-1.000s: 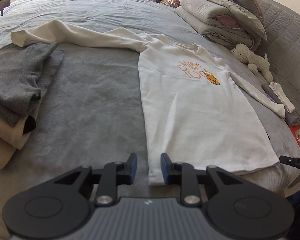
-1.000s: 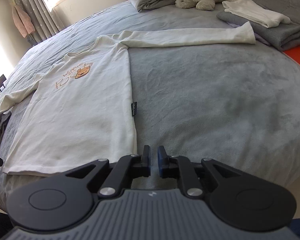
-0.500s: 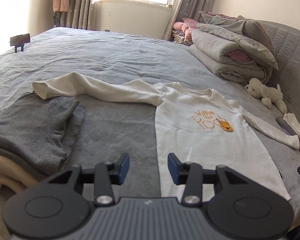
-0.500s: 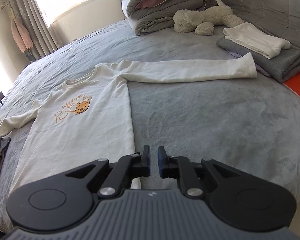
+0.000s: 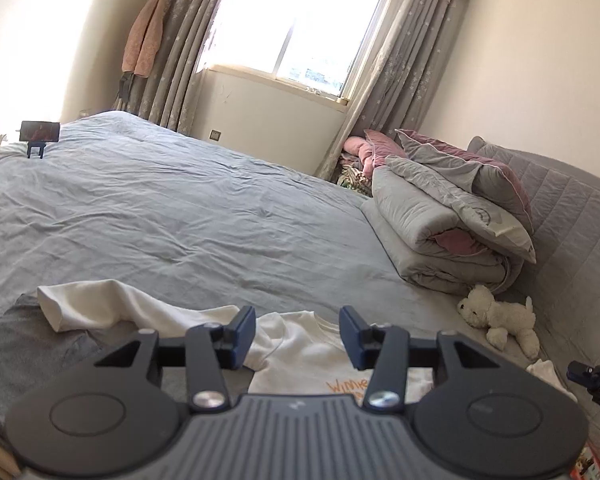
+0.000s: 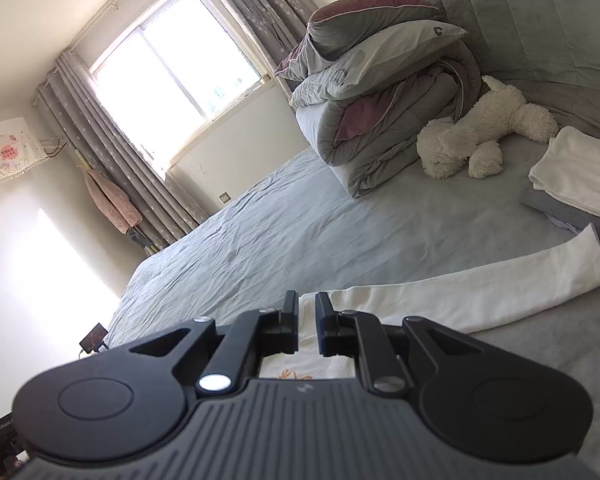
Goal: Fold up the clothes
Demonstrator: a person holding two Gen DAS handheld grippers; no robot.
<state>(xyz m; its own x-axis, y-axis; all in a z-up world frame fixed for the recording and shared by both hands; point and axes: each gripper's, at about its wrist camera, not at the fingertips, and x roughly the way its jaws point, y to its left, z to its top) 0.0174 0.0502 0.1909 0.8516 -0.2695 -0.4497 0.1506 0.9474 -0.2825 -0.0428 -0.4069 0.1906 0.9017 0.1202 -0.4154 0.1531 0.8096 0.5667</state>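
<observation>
A white long-sleeve shirt [image 5: 300, 352] with an orange print lies flat on the grey bed [image 5: 180, 208], mostly hidden behind my left gripper [image 5: 298, 334]. That gripper hovers above the shirt's collar end, and its jaws are opening with nothing between them. One sleeve [image 5: 100, 304] reaches left over a grey folded garment [image 5: 28, 344]. In the right wrist view the other sleeve [image 6: 460, 300] stretches right. My right gripper [image 6: 307, 320] is held above the shirt with only a narrow, empty slit between its pads. Its tip [image 5: 592, 376] shows at the left wrist view's right edge.
A folded duvet with pillows [image 5: 440, 232] and a white plush dog [image 6: 480, 132] sit by the padded headboard [image 6: 540, 20]. Folded white and grey clothes [image 6: 572, 176] lie at the right. A phone on a stand [image 5: 40, 132] is at the bed's far left, and a window [image 5: 300, 28] is behind.
Both grippers rose and tipped upward, so the shirt slid to the bottom of both views and the window and walls came in. The left jaws widened; the right jaws kept their narrow gap.
</observation>
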